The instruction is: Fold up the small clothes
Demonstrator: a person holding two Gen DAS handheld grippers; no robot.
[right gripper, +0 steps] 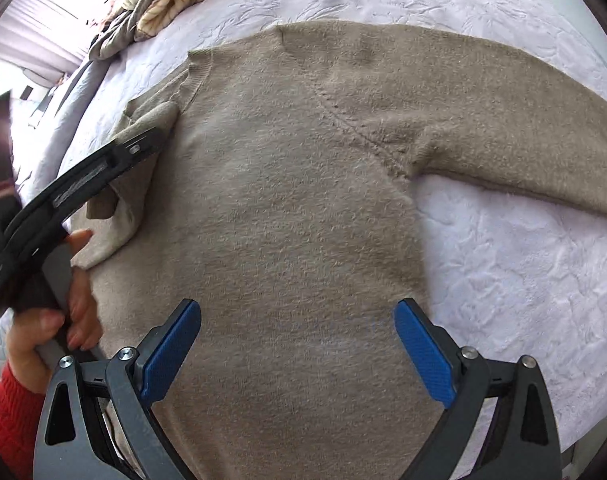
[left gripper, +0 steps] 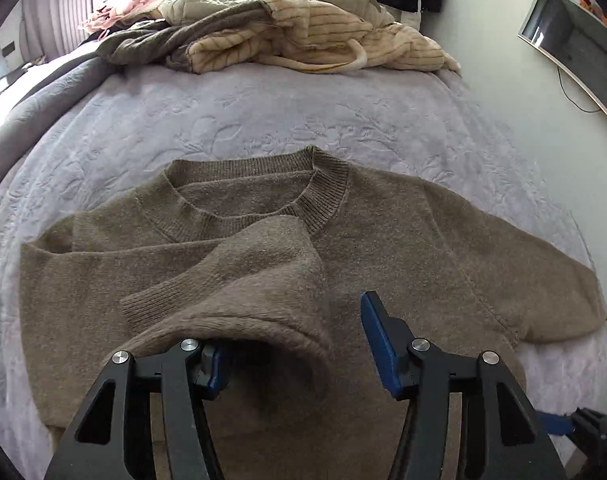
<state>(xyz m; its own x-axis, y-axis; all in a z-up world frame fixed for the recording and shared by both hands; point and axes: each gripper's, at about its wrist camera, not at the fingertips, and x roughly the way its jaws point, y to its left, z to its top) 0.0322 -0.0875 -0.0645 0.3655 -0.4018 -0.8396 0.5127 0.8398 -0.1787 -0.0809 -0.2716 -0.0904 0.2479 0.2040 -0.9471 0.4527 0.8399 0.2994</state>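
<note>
A tan knit sweater lies flat on the pale bedspread, neck away from me. Its left sleeve is folded across the chest. My left gripper is open, its jaws wide apart; the sleeve's fold drapes over the left finger and hides its tip. The right finger's blue pad is bare. In the right wrist view the sweater fills the frame. My right gripper is open and empty, just above the lower body. The right sleeve lies stretched out to the right. The left gripper's body shows at left.
A pile of other clothes lies at the far end of the bed. The embossed bedspread lies between pile and sweater. A wall with a mirror is to the right. A hand in a red sleeve holds the left gripper.
</note>
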